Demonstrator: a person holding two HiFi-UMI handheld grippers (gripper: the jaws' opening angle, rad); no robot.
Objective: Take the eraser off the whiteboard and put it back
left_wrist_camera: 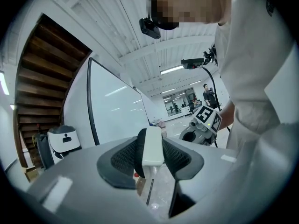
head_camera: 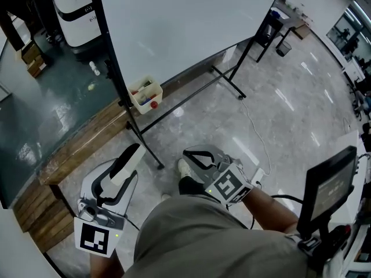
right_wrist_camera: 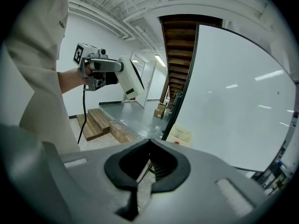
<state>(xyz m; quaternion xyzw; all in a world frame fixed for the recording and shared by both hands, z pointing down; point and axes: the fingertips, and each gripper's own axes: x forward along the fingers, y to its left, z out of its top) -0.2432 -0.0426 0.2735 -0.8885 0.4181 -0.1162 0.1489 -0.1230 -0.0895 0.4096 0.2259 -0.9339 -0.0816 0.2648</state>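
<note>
We have the eraser clamped in the left gripper, off the board, pads on its two broad faces. Its long axis runs along the jaws, out past the tips. The right gripper has its jaws together and is empty, held low by the body. The whiteboard lies ahead of the left gripper and up-right of it in the head view. We judge the left is the nearer hand, so the put-back falls to it.
</note>
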